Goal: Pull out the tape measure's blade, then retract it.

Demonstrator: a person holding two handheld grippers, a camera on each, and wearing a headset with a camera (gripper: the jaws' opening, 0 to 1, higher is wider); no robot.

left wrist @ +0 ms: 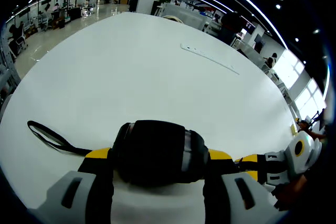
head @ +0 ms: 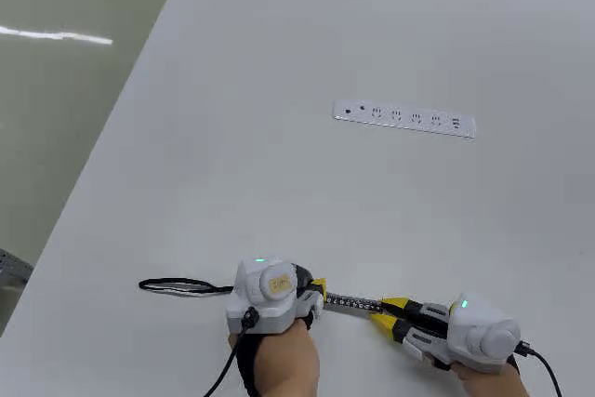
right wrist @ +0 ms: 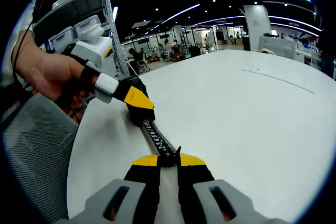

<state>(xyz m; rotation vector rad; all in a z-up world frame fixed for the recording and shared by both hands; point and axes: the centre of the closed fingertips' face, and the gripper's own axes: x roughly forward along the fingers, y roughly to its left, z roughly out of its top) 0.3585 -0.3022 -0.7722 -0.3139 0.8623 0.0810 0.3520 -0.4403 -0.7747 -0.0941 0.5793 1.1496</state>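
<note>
The white table point(head: 279, 90) spreads well beyond both pairs of fingers, and a power strip point(head: 404, 119) lies far ahead of them. The left gripper point(head: 314, 295) has its yellow-tipped fingers clamped on either side of the black tape measure point(left wrist: 155, 150), and the right gripper point(right wrist: 167, 161) has its fingers pinched narrow on the blade point(right wrist: 156, 139), a short run of which spans the two sets of tips. A black strap point(head: 181, 285) trails on the table, on the side of the left fingers away from the right ones.
</note>
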